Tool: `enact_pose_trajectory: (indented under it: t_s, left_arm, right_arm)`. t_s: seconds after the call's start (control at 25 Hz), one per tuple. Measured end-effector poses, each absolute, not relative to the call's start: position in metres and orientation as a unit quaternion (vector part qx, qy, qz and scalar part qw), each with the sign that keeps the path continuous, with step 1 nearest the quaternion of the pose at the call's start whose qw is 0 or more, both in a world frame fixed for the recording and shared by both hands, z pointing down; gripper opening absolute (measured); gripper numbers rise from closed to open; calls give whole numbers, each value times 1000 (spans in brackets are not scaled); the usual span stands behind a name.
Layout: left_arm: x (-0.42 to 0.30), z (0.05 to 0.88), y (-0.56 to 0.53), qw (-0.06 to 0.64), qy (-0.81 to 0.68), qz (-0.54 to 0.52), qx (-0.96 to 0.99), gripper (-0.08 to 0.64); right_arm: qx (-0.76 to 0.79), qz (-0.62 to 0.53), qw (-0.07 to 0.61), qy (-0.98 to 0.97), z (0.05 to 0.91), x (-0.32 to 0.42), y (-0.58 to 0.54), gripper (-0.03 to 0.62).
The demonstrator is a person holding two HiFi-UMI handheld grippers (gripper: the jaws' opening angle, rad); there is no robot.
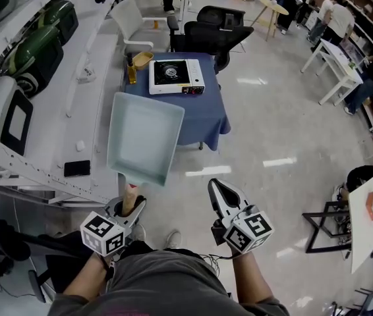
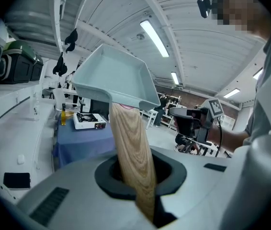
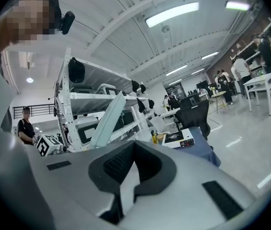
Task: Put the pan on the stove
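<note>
Long ceiling lamps give bright, even light, so shadows are weak. The glossy floor shows pale glare patches. All views bend at the edges, with dark round corners in both gripper views. The pan handle near the lens looks slightly soft.

pan handle: end hidden in jaws | table: corner behind pan

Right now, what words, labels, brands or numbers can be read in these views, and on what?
No text is readable.
White portable gas stove: front-panel print too small.
Pale green square pan: no print visible.
White board with orange mark: blurred.
Left claw and right claw: square black-and-white markers, no letters.
</note>
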State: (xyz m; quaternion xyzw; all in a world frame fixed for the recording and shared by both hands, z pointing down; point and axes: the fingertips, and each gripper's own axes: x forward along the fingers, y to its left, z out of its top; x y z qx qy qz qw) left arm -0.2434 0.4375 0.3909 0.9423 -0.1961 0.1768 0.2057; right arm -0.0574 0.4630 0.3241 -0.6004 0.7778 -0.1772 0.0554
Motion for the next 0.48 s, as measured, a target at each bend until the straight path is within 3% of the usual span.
enact_pose_trajectory:
  t_s: [0.48]
  left_arm:
    - [-209,394,445,205,-197,179,942,32]
  right_arm:
    - [-597,-183,60,778,337,-21,471,3]
